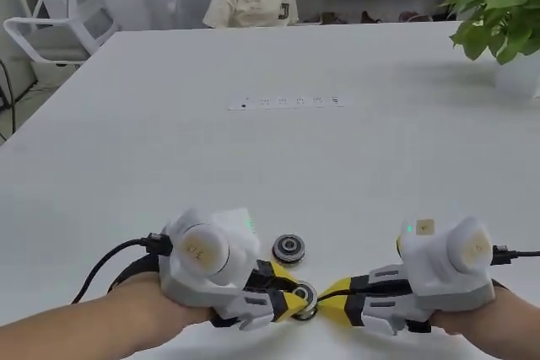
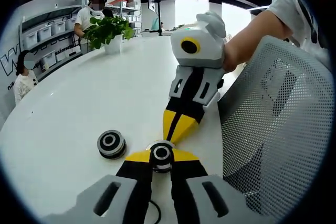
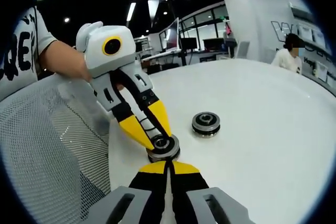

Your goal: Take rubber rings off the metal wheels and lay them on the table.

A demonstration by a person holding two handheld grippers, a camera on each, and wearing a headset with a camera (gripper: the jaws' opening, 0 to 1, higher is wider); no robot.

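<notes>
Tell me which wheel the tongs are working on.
The near wheel, clamped in the left tongs, with the right tongs closed against its rim; the far wheel sits free on the table.

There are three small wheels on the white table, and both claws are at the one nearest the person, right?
Not quite: two wheels, not three. The head view shows the near wheel where the left claw and right claw meet, and the far wheel lying free beside it on the white table.
</notes>
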